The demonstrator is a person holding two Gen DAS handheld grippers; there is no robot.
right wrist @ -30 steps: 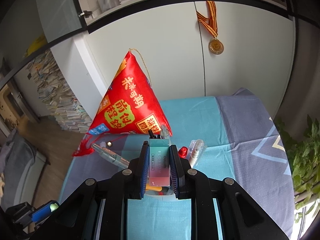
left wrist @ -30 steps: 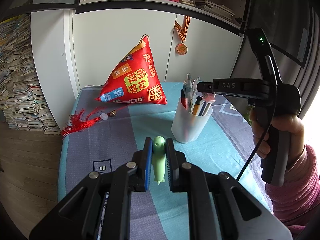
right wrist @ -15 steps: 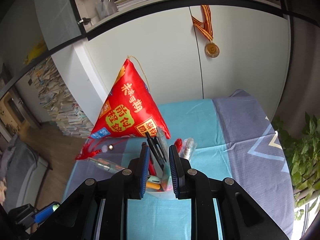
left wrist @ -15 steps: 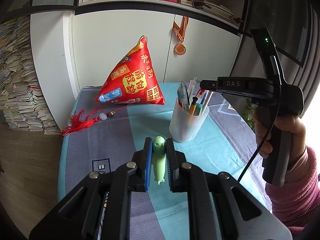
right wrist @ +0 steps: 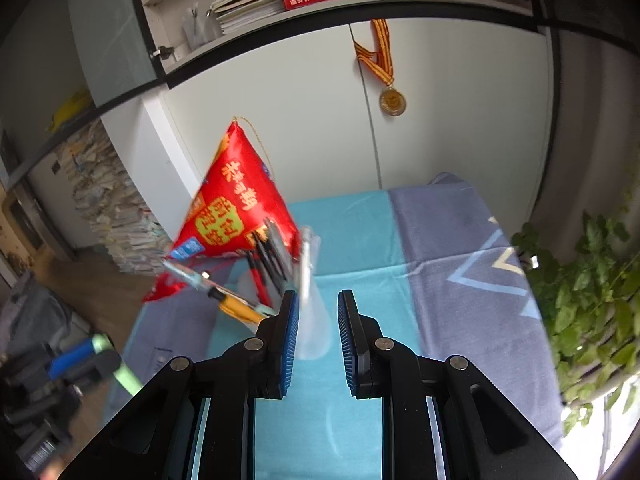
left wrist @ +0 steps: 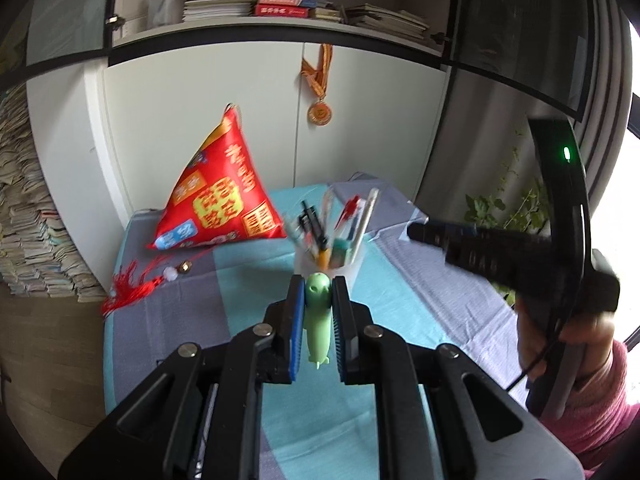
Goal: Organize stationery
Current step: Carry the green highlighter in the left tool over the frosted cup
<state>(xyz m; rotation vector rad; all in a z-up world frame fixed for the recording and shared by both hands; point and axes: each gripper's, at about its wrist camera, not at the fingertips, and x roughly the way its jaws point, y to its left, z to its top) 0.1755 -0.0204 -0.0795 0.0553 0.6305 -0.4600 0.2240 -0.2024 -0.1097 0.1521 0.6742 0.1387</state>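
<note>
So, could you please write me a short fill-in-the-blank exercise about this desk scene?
The left gripper is shut on a ___ pen.
Between its pads, the right gripper holds ___.
A gold ___ hangs on the white cupboard door.
Behind the cup of pens sits a ___ cushion.
Missing: green; nothing; medal; red.

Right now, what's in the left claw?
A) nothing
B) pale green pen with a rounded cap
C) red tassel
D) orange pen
B: the left claw is shut on the pale green pen with a rounded cap, held between its blue pads in front of the translucent white pen cup.
</note>
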